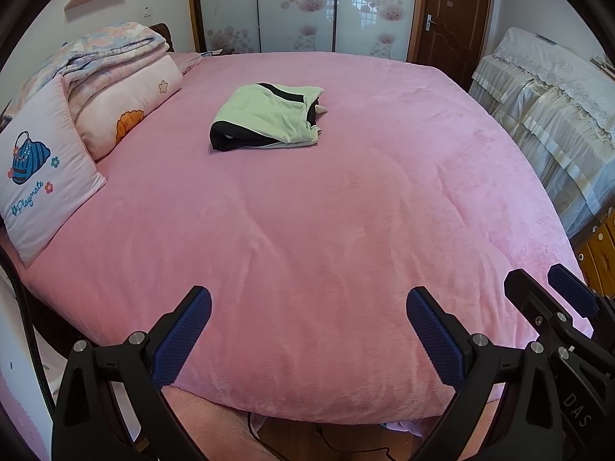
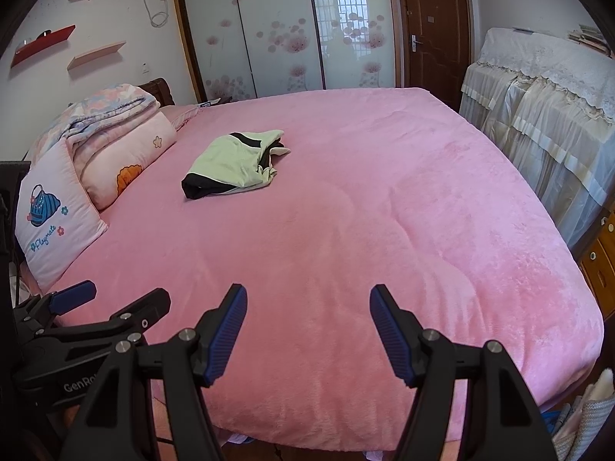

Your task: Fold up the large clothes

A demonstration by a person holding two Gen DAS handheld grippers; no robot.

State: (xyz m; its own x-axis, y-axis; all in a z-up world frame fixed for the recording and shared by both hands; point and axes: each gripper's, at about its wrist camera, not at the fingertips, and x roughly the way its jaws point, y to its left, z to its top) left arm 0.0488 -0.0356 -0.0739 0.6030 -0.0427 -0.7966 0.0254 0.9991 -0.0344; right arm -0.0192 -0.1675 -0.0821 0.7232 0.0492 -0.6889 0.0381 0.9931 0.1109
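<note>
One folded garment (image 1: 269, 117), two open tools

Pink bed (image 1: 346, 230) bears pillows (image 1: 42, 176) and a folded quilt (image 1: 111, 50)

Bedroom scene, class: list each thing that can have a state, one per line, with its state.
Green and black garment: folded, lying on the bed.
Left gripper: open, empty.
Right gripper: open, empty.
Quilt: folded, stacked on pillows.
Brown door: closed.
Wardrobe sliding doors: closed.
</note>
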